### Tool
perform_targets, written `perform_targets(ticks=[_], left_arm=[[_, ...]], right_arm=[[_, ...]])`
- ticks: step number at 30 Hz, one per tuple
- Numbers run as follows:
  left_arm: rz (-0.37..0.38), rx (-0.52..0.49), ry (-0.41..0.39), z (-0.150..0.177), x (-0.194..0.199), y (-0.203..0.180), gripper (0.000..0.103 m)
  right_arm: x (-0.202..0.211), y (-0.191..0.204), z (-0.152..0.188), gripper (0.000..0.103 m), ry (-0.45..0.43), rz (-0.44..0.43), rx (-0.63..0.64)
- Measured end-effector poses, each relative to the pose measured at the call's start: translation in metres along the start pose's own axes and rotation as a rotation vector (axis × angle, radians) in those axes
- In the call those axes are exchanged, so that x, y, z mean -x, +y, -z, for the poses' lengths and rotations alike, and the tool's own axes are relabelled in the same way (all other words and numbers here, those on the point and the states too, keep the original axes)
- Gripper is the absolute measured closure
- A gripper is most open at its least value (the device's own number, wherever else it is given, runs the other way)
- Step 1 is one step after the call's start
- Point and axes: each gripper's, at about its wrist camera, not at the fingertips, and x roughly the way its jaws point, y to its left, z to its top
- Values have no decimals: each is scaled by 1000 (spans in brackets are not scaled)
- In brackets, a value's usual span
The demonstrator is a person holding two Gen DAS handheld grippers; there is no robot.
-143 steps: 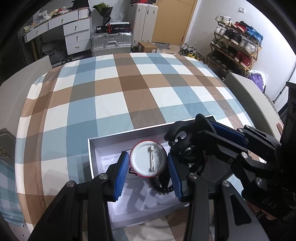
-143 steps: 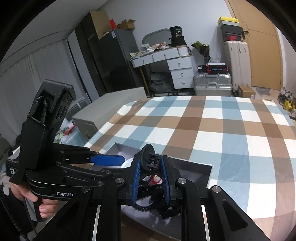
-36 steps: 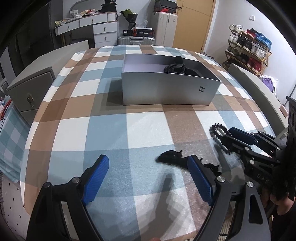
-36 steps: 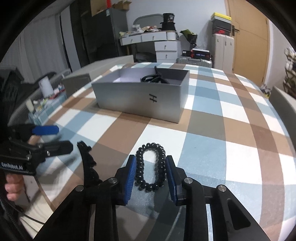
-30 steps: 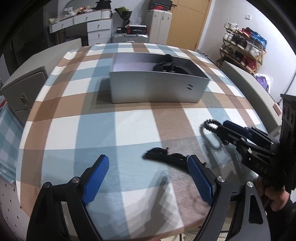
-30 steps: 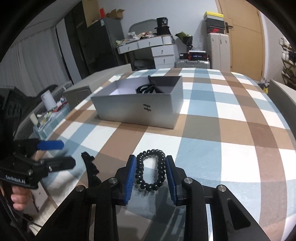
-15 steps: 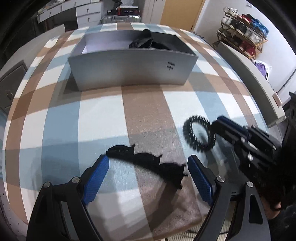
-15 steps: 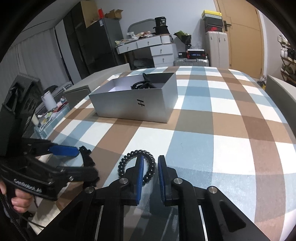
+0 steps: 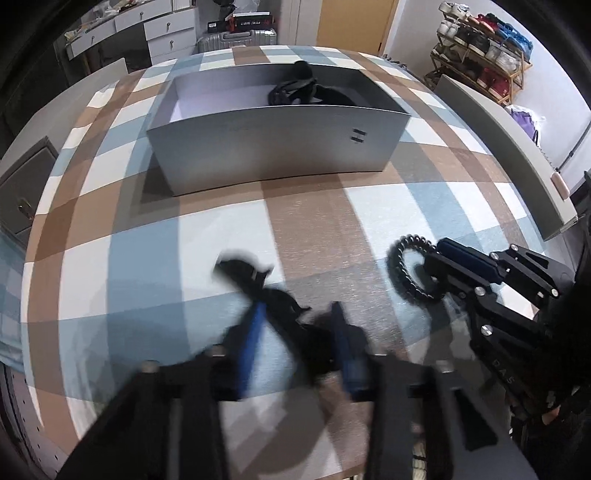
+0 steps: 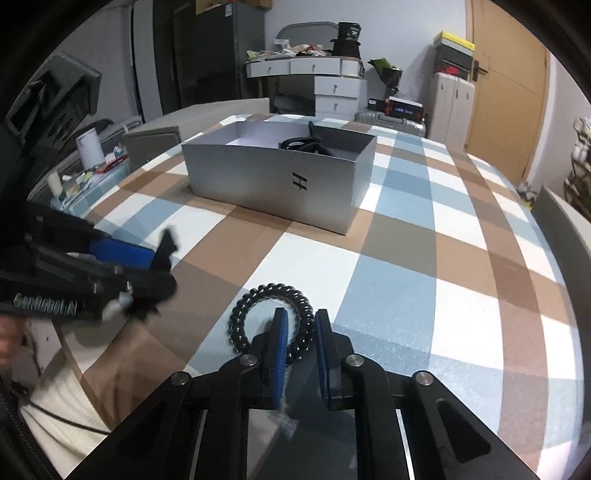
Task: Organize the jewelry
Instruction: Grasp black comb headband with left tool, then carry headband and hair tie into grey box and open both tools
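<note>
Left wrist view: left gripper, blurred, its blue pads drawn in on a black claw hair clip that lies on the checked tablecloth; its jaws have just been closing, the clip between them, and they grip it. To its right, the right gripper pinching a black beaded bracelet, the loop standing out past its tips toward the left gripper. Ahead of both, well apart, a silver open box with a small dark mark on its near wall; inside, against the far right, dark tangled items, too small to tell apart. Beyond the table: white drawers, a silver suitcase, a wooden door, a shoe rack far right. Right wrist view: right gripper, blue pads clamped tight on the near right arc of the bracelet, the rest of the loop lying forward and left on the cloth. To its left, the left gripper, blurred, closed on the clip. Ahead, the box, its marked wall facing the gripper, nothing between; the dark items show over its rim. Behind: a white desk heaped with clutter, a dark cabinet, the door at right.
</note>
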Motion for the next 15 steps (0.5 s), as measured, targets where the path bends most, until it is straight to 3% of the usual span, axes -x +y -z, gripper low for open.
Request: perform_targets(ticks=[3,15], left_arm=[[38,2,9,-1,0,5,90],[57,-37,-56,2,14,4,91]], right_arm=[[1,3,2,95,-4,11,15],[10,-8,-2,95,-49,-29,-65]])
